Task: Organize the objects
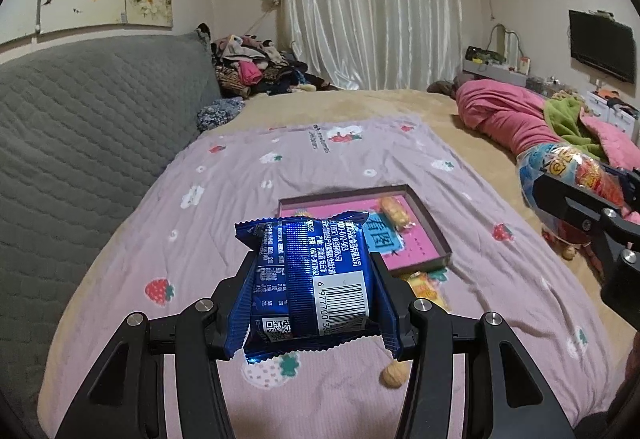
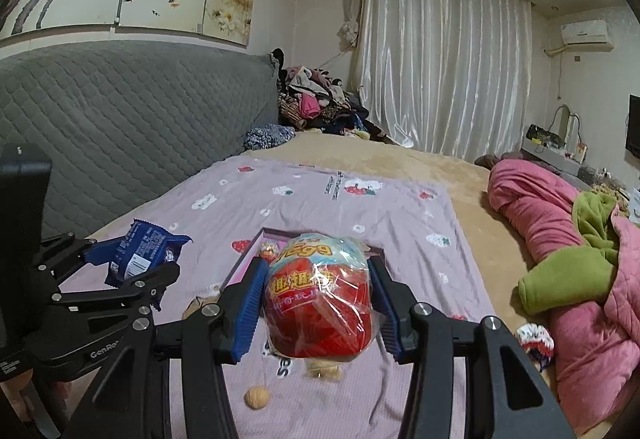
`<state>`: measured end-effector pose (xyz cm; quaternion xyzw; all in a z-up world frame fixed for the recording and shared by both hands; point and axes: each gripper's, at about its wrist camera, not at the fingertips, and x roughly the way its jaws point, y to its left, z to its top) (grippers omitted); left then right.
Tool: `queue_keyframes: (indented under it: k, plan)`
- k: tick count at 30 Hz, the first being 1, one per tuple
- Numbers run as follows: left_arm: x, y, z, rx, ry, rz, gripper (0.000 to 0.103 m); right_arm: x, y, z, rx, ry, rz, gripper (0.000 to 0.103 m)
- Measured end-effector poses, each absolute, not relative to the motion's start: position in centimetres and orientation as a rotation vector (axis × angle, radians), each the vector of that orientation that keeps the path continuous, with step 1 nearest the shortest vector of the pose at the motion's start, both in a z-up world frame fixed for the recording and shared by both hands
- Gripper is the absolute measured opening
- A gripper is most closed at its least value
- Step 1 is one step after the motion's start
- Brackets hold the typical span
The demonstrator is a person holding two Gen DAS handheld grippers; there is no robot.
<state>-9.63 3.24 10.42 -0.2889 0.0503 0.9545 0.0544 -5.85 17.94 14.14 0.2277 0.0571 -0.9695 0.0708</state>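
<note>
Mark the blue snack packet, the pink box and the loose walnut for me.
blue snack packet [image 1: 312, 279]: left wrist view, middle of its printed back.
pink box [image 1: 424, 227]: left wrist view, right-hand rim.
walnut [image 2: 257, 397]: right wrist view, centre of the shell.

Bed: you're working over a bed [image 1: 360, 107] with a tan cover.
Sheet: a lilac strawberry-print sheet [image 1: 240, 199] lies on it.
On sheet: shallow pink-lined tray [image 1: 436, 235], a walnut [image 1: 394, 375].
Far side: pink quilt [image 1: 504, 115], green blanket [image 1: 568, 119].
</note>
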Motion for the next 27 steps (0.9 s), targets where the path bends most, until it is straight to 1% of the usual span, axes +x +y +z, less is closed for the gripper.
queue_keyframes:
  k: [8,14,20,27]
  plan:
    - [-13.2,3.3,11.6,-0.864,0.153,2.912,0.054,-9.0,17.6,15.2,0.655,0.198,-2.919,0.051]
    - [-15.3,3.5,12.2,-0.849,0.136,2.914,0.054,-10.8,17.6,15.8,0.632,0.183,-2.922,0.051]
    - [-17.2,3.9,12.8,-0.828,0.137,2.92,0.054,-12.3,17.4,15.8,0.62,0.193,-2.921,0.051]
    - [-19.7,5.1,12.6,-0.818,0.142,2.914,0.054,-14.6,18.3,15.3,0.623,0.16,-2.928,0.051]
